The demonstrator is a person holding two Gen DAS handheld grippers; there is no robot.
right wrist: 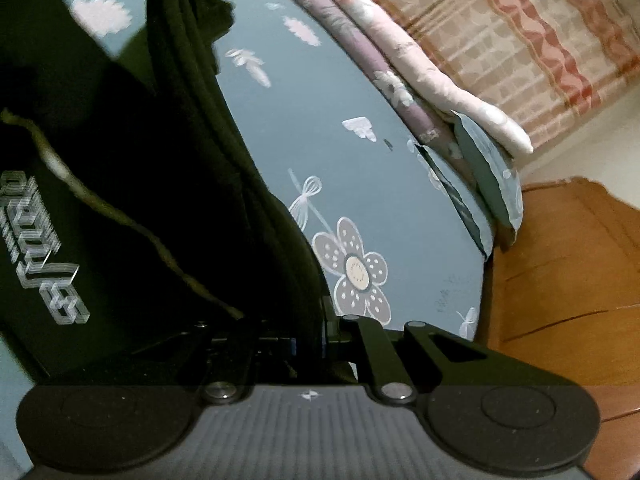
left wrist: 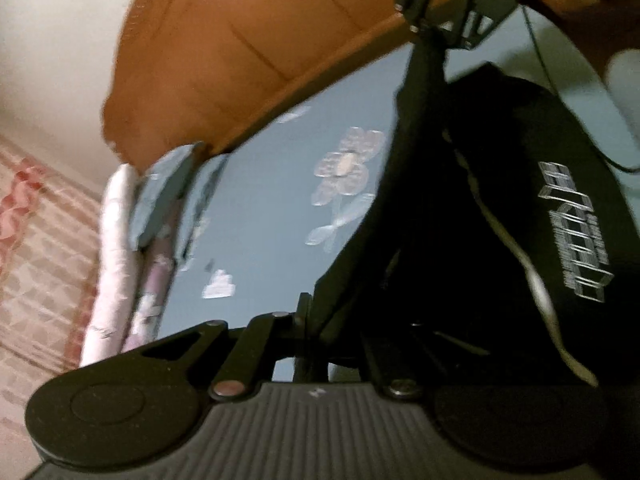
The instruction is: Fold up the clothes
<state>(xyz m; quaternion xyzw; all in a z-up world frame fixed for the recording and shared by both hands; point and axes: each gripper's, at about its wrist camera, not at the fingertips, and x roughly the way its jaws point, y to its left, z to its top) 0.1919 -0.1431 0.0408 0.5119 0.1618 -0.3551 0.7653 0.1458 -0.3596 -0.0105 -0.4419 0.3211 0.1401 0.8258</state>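
- Cloth first: the black shirt [left wrist: 500, 208] is soft, light and limp, with nothing stiff in it. It hangs in long folds from both my grippers down toward the blue bed sheet [left wrist: 260, 208], its white printed lettering [left wrist: 572, 236] showing on the slack part.
- Left gripper [left wrist: 320, 332]: closed, with black fabric bunched between the jaws. I judge it pinched on an edge of the shirt, though the tips are buried in cloth.
- Right gripper [right wrist: 288, 336]: also closed down on the shirt [right wrist: 140, 200], which rises from the jaws in a taut band. In the left view it [left wrist: 444, 4] shows at the top, with fabric stretched below it.
- Handling: a shirt this thin drapes wherever it is unsupported, so the middle will sag and fold over itself. Two holds well apart along one hem or the shoulder line should keep it flat.
- Grip: the knit is not slippery, but a shallow pinch on a single layer could slide out. I would rather hold at a seam.
- Risk: the pale cord [right wrist: 80, 196] across the fabric may snag.
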